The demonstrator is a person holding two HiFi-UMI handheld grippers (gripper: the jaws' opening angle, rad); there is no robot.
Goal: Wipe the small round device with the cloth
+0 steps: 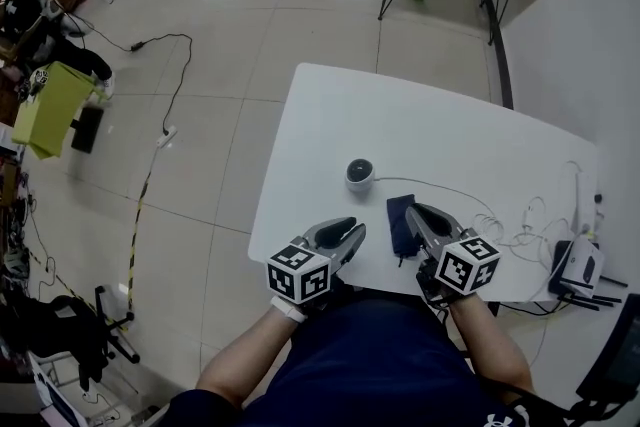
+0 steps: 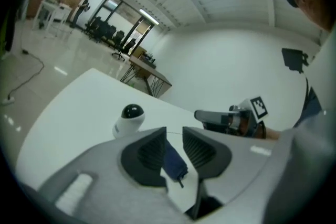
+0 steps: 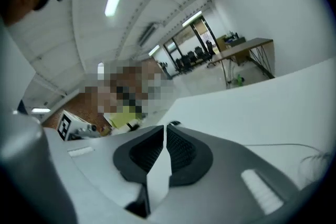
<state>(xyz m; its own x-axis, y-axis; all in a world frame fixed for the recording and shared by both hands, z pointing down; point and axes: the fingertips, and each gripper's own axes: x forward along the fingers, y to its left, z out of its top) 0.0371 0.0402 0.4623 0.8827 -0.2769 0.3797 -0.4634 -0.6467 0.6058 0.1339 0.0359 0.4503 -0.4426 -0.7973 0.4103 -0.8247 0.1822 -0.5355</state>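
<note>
The navy cloth [image 1: 403, 223] lies lengthwise up the frame, just left of my right gripper [image 1: 417, 214], whose jaws are closed and empty. My left gripper [image 1: 352, 233], part-open and empty, sits below the dome camera [image 1: 359, 173].

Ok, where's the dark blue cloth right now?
In the head view the dark blue folded cloth lies on the white table, nearer the person than the small round white device, close beside the right gripper.

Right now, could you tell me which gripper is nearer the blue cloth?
Right. The right gripper is just right of the cloth; the left gripper stands apart on its left.
</note>
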